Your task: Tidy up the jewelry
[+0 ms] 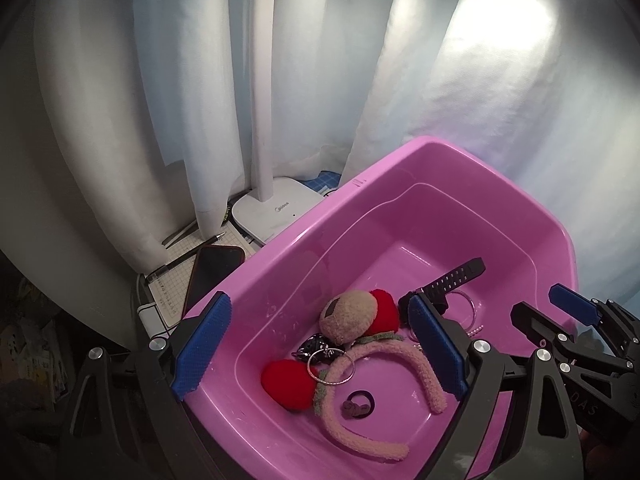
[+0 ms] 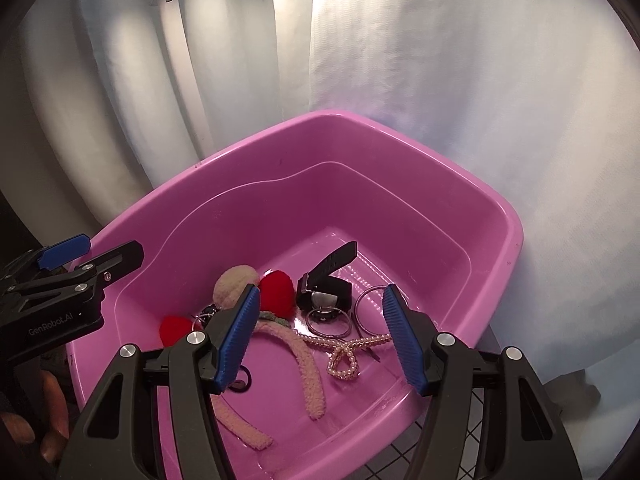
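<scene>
Jewelry: all inside pink tub [image 2: 472, 200], on its floor, toward near side.
Headband [image 1: 384, 364]: fuzzy pink, lying flat; beige pompom [image 1: 348, 316] and two red pompoms [image 1: 290, 384] at its band.
Watch [image 2: 326, 284]: black, strap tilted up, beside far red pompom.
Bangles [image 2: 330, 320]: silver rings, just in front of watch; another ring [image 1: 331, 366] resting across headband.
Pearls [image 2: 346, 354]: looped strand, right of headband, touching bangles.
Hair tie [image 1: 358, 402]: dark, inside headband arc.
Left gripper [image 1: 320, 344]: blue pads wide apart, nothing between them pressed; poised over headband and pompoms, left pad over tub rim.
Right gripper [image 2: 320, 336]: pads apart, gripping nothing; hanging above pearls and bangles.
Surroundings: white curtain [image 1: 460, 100] behind tub; lamp [image 1: 276, 208] base, phone [image 1: 212, 276], pen [image 1: 188, 256] and grid mat [image 1: 172, 292] left of tub.
</scene>
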